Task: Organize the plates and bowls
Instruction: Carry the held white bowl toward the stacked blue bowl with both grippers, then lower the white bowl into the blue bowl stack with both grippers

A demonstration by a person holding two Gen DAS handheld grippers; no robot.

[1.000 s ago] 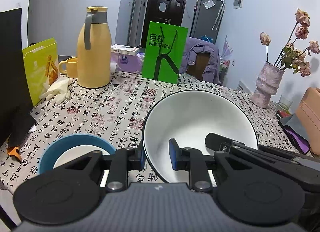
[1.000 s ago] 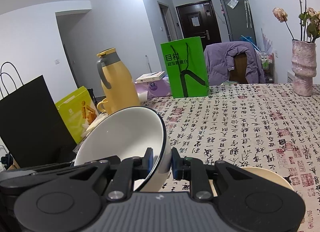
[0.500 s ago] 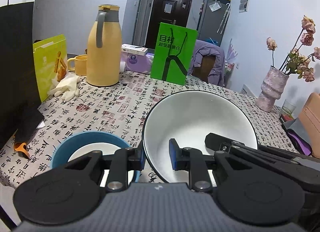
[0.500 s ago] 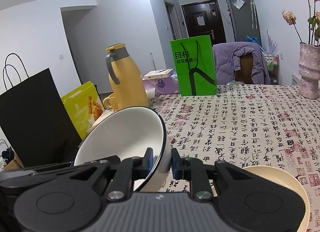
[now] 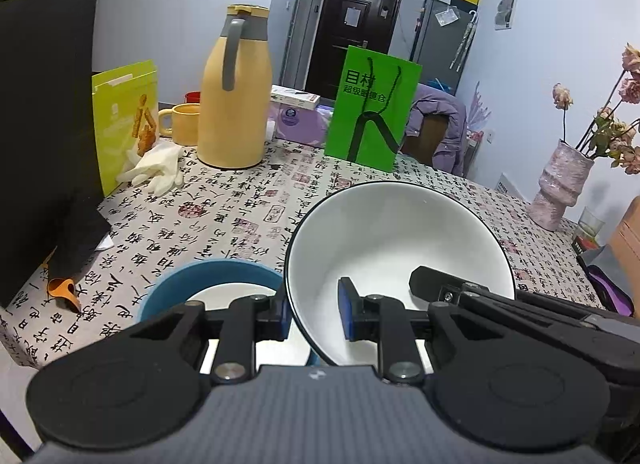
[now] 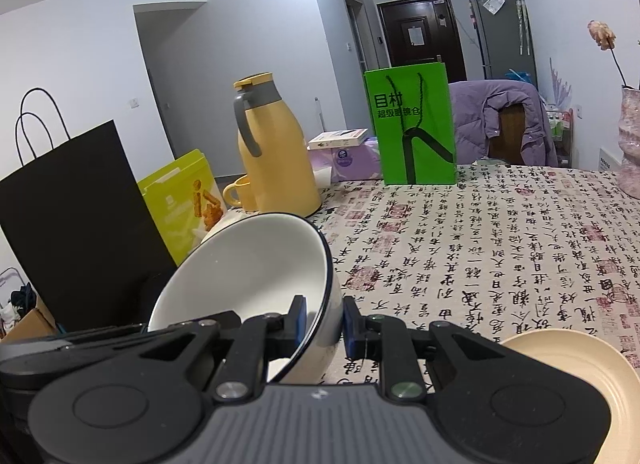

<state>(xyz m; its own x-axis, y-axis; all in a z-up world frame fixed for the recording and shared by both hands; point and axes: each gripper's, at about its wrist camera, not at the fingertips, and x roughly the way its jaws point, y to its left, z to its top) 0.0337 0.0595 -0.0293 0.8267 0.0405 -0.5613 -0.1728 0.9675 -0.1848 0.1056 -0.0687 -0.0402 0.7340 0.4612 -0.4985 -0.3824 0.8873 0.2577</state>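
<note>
Left wrist view: left claw (image 5: 312, 314) clamped on the near-left rim of the white bowl (image 5: 400, 236), 1 pad outside the wall, 1 inside. Bowl has a dark rim line, is held clear of the worktop (image 5: 240, 203) and tilted so its mouth faces the camera. The right claw's finger (image 5: 444, 288) reaches into the bowl from the right side. Just left of and below the white bowl: blue bowl (image 5: 188, 288) with a white inside, sitting on the worktop, partly hidden behind the claw body. Further back on the worktop: yellow jug (image 5: 236, 103), yellow mug (image 5: 184, 123), green paper bag (image 5: 372, 107), white gloves (image 5: 156, 169), yellow-green bag (image 5: 120, 119), black bag (image 5: 44, 123) at far left, pink vase (image 5: 560, 179) with dried flowers at right.

Right wrist view: right claw (image 6: 324, 322) clamped on the white bowl (image 6: 248, 272) at its right rim, pads either side of the wall. Bowl tilted, mouth facing up-left. Cream plate (image 6: 560, 364) on the worktop (image 6: 500, 244) at lower right, partly covered by the claw body. Same jug (image 6: 272, 151), green bag (image 6: 412, 127) and black bag (image 6: 76, 223) behind.

Both claws narrow, each gripping the 1 white bowl.
</note>
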